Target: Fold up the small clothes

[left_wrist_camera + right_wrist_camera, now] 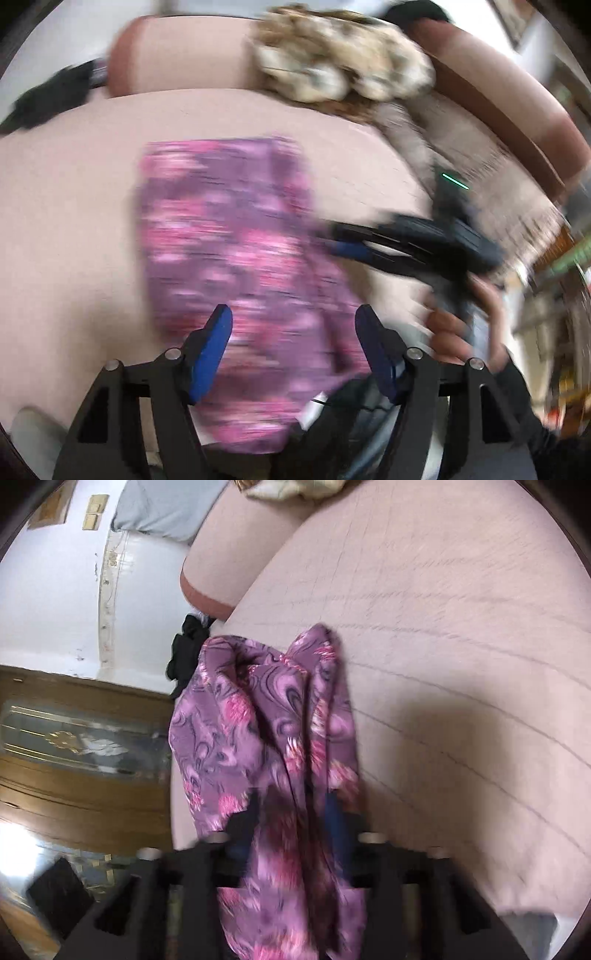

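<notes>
Cloth: a purple piece with pink flowers lies spread on the pink sofa seat, centre of the left wrist view; blurred there. In the right wrist view the same cloth is bunched in upright folds at the centre and runs down to the bottom edge.

Left tongs: seen at the bottom of the left wrist view, jaws standing apart, blue pads either side of the near end of the cloth. The pads do not press on it. Nothing gripped.

Right tongs, own view: at the lower centre, heavily blurred. The cloth passes between the two fingers. The fingers stand apart; contact with the cloth cannot be confirmed through the blur.

Right tongs, left wrist view: at centre right, lying sideways with tips at the right edge of the cloth. A hand holds the handle at lower right.

Sofa: pink backrest across the top of the left wrist view; brown trim at the arm.

Other items: a mottled tan and cream fluffy bundle at upper centre, on the backrest; a black garment at the sofa edge, centre left of the right wrist view; a wooden cabinet with glass front at the left.
</notes>
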Demonstrator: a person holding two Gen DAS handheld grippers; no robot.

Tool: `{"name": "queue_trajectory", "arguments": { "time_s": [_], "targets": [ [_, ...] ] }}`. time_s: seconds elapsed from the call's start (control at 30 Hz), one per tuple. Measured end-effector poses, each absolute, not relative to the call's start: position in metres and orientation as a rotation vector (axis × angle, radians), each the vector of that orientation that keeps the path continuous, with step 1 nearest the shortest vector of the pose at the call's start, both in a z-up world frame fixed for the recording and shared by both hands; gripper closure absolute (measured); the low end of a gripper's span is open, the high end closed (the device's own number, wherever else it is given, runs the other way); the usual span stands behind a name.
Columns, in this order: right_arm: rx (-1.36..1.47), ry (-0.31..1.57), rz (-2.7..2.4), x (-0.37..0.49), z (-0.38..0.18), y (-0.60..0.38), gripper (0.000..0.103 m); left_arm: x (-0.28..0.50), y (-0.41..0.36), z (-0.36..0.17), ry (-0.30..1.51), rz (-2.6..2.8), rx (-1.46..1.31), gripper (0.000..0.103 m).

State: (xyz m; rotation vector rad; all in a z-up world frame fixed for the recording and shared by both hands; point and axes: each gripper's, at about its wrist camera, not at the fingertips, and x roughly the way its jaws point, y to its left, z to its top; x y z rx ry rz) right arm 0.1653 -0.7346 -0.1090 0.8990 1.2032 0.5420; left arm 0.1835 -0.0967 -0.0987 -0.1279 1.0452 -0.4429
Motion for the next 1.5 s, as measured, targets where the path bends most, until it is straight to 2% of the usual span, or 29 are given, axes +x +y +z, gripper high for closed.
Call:
{"name": "queue_trajectory", "arguments": {
  "time_s": [0.17, 0.23, 0.27, 0.3, 0.33, 0.37, 0.6, 0.7, 0.77, 0.8, 0.97, 1.2, 1.27, 1.3, 1.4, 1.43, 1.47, 1.5],
  "targets": [
    [0.869, 1.184, 0.562, 0.119, -0.081, -0.725, 0.046, 0.191, -0.055, -0.119, 1.077, -0.277, -0.128, 0.035],
    [0.770, 1.215, 0.542, 0.106, -0.077, -0.709, 0.046, 0.181, -0.053, -0.134, 1.105, -0.259, -0.145, 0.035],
    [0.691, 1.229, 0.519, 0.104, -0.075, -0.697, 0.049, 0.176, -0.054, -0.139, 1.118, -0.260, -0.152, 0.035],
    [0.630, 1.237, 0.476, 0.103, -0.074, -0.692, 0.057, 0.172, -0.056, -0.145, 1.136, -0.267, -0.154, 0.035],
    [0.566, 1.237, 0.413, 0.101, -0.071, -0.689, 0.082, 0.168, -0.060, -0.151, 1.148, -0.271, -0.143, 0.035],
    [0.532, 1.241, 0.375, 0.101, -0.069, -0.687, 0.092, 0.165, -0.064, -0.154, 1.149, -0.272, -0.130, 0.035],
    [0.620, 1.267, 0.190, 0.090, -0.075, -0.743, 0.090, 0.148, -0.062, -0.145, 1.130, -0.269, -0.140, 0.035],
    [0.618, 1.205, 0.200, 0.074, -0.057, -0.755, 0.089, 0.144, -0.053, -0.135, 1.107, -0.245, -0.140, 0.035],
    [0.634, 1.158, 0.256, 0.071, -0.041, -0.747, 0.065, 0.144, -0.045, -0.131, 1.093, -0.238, -0.157, 0.035],
    [0.643, 1.123, 0.289, 0.071, -0.031, -0.738, 0.061, 0.146, -0.043, -0.130, 1.091, -0.229, -0.159, 0.035],
    [0.531, 1.114, 0.370, 0.105, -0.021, -0.686, 0.060, 0.161, -0.043, -0.131, 1.099, -0.214, -0.145, 0.035],
    [0.471, 1.084, 0.375, 0.198, -0.019, -0.684, 0.059, 0.221, -0.035, -0.118, 1.073, -0.197, -0.106, 0.035],
    [0.489, 1.098, 0.437, 0.224, -0.019, -0.685, 0.051, 0.252, -0.031, -0.117, 1.082, -0.209, -0.155, 0.035],
    [0.479, 1.109, 0.461, 0.237, -0.021, -0.682, 0.050, 0.265, -0.032, -0.117, 1.088, -0.213, -0.178, 0.034],
    [0.456, 1.171, 0.498, 0.266, -0.040, -0.677, 0.052, 0.309, -0.036, -0.128, 1.123, -0.252, -0.263, 0.033],
    [0.484, 1.201, 0.507, 0.275, -0.051, -0.678, 0.076, 0.320, -0.038, -0.132, 1.133, -0.265, -0.287, 0.033],
    [0.527, 1.226, 0.509, 0.280, -0.060, -0.683, 0.085, 0.332, -0.041, -0.138, 1.141, -0.294, -0.327, 0.039],
    [0.549, 1.240, 0.506, 0.281, -0.065, -0.687, 0.085, 0.339, -0.043, -0.142, 1.141, -0.327, -0.357, 0.050]
  ]
}}
